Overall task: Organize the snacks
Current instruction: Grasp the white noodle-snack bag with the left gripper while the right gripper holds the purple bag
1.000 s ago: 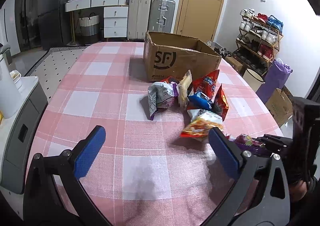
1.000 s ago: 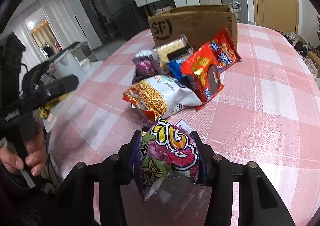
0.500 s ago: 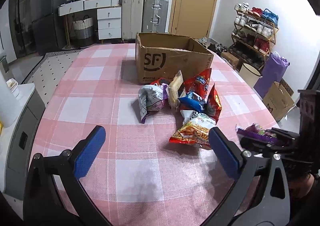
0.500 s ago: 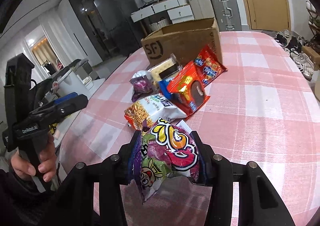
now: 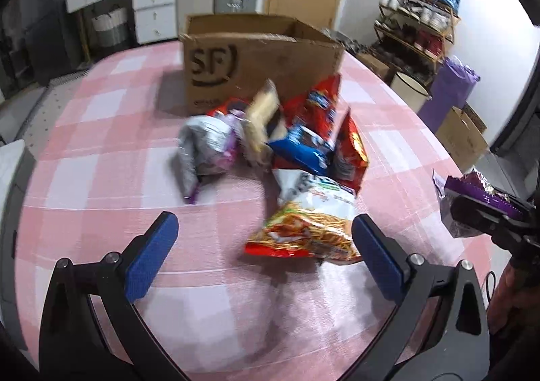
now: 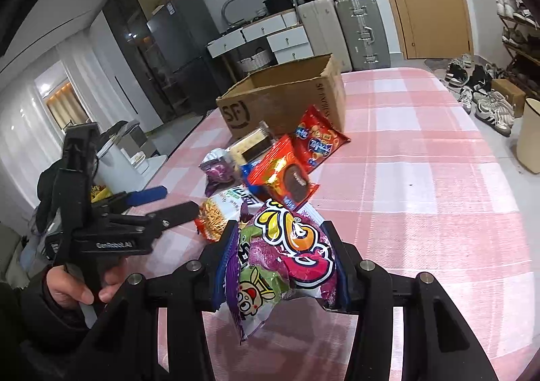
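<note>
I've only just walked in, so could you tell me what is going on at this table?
A person is sorting snacks with a handheld gripper in each hand. The right gripper is shut on a purple snack bag, held above the table. The left gripper is open and empty, pointed at the noodle snack bag at the near edge of the snack pile. The cardboard box stands open behind the pile.

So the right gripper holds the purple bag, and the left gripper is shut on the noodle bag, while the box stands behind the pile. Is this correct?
Not quite. In the left wrist view the left gripper is open, its jaws wide apart above the table, the noodle bag lying loose there. The rest holds: the right gripper holds the purple bag, and the box stands behind the pile.
</note>
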Demonstrator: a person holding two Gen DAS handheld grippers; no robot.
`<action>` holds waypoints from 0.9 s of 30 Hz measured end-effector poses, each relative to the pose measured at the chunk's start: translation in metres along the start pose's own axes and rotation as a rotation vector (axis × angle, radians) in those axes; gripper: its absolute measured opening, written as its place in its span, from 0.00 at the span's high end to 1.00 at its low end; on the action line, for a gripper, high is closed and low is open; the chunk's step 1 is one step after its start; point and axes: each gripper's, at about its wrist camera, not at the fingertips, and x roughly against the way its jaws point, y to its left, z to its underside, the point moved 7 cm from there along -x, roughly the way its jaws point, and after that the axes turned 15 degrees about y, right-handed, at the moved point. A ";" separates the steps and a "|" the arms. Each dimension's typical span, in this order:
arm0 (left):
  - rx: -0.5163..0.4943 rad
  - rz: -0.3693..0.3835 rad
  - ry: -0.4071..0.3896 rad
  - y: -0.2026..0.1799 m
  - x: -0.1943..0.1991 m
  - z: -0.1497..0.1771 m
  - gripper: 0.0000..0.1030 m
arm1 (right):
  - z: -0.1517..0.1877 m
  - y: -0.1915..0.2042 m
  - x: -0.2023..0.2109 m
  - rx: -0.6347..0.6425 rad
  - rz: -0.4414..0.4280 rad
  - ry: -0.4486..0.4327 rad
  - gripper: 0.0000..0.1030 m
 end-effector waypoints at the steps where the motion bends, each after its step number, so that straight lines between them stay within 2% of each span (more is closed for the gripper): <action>1: -0.013 0.005 0.010 -0.003 -0.006 -0.002 0.00 | 0.000 -0.001 0.000 0.000 0.006 0.003 0.53; 4: -0.030 -0.007 0.033 -0.007 -0.019 -0.009 0.00 | 0.001 -0.005 -0.004 -0.008 0.013 0.015 0.53; 9: -0.031 0.024 0.069 -0.013 -0.036 -0.021 0.00 | 0.002 -0.011 -0.008 -0.020 0.014 0.023 0.53; 13: -0.077 0.022 0.079 -0.024 -0.047 -0.031 0.00 | 0.002 -0.013 -0.012 -0.021 0.016 0.033 0.53; 16: -0.059 0.026 0.101 -0.026 -0.057 -0.034 0.01 | 0.004 -0.015 -0.016 -0.030 0.012 0.039 0.53; 18: -0.011 0.002 0.135 -0.020 -0.064 -0.033 0.06 | 0.003 -0.015 -0.018 -0.031 0.014 0.043 0.53; 21: -0.014 0.037 0.139 -0.023 -0.066 -0.035 0.11 | 0.003 -0.015 -0.019 -0.027 0.015 0.041 0.53; 22: -0.011 0.046 0.138 -0.023 -0.066 -0.036 0.14 | 0.003 -0.015 -0.019 -0.027 0.015 0.041 0.53; 24: -0.001 0.077 0.142 -0.021 -0.067 -0.037 0.28 | 0.003 -0.015 -0.019 -0.029 0.018 0.043 0.53; 27: 0.008 0.098 0.145 -0.018 -0.067 -0.037 0.34 | 0.004 -0.014 -0.018 -0.030 0.016 0.042 0.53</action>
